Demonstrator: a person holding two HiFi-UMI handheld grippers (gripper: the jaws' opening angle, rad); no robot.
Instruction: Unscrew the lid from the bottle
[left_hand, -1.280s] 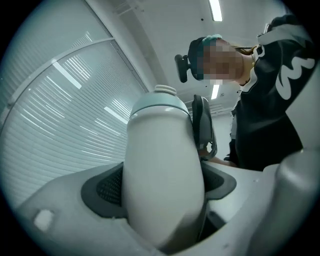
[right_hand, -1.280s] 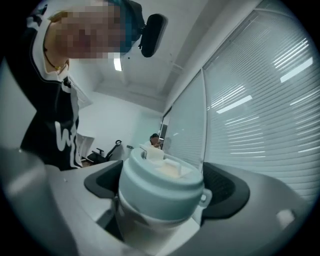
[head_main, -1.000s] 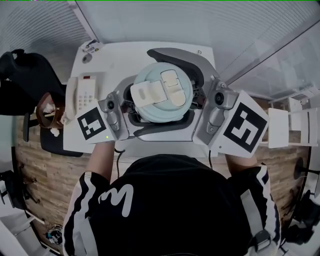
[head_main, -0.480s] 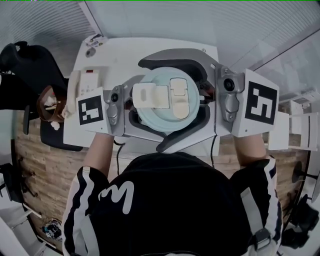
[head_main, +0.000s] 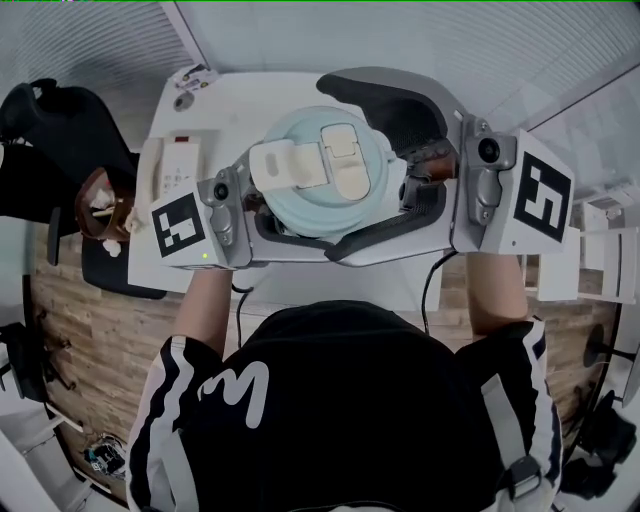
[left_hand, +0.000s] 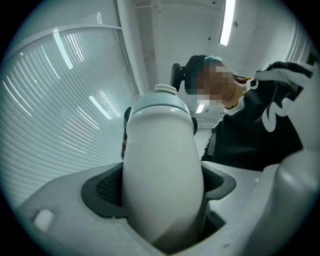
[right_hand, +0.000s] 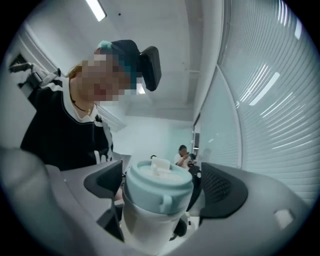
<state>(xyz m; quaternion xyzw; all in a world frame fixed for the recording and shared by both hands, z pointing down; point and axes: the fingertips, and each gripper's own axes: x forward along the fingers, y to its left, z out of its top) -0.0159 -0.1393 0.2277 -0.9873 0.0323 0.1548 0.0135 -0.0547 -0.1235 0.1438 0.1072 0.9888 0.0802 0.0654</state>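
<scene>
A white bottle (left_hand: 160, 170) with a pale blue flip-top lid (head_main: 375, 180) is held up over the white desk (head_main: 240, 110), seen from above in the head view. My left gripper (head_main: 300, 205) comes in from the left and is shut on the bottle's white body (right_hand: 145, 225) below the lid. My right gripper (head_main: 345, 170) comes in from the right at lid height. Its dark pads (right_hand: 220, 190) stand on either side of the lid (right_hand: 157, 182) with a slim gap on each side. The lid looks seated on the bottle.
A white desk phone (head_main: 172, 165) lies at the desk's left, with small items (head_main: 190, 80) at the far left corner. A black chair (head_main: 50, 130) and a brown bag (head_main: 100, 215) stand left of the desk. A white shelf (head_main: 600, 250) is at the right. A cable (head_main: 430, 285) hangs off the near edge.
Both grippers and the bottle have moved away from the person. The right gripper has swung round the lid, its marker cube moving up and to the right. The left gripper kept its hold.
</scene>
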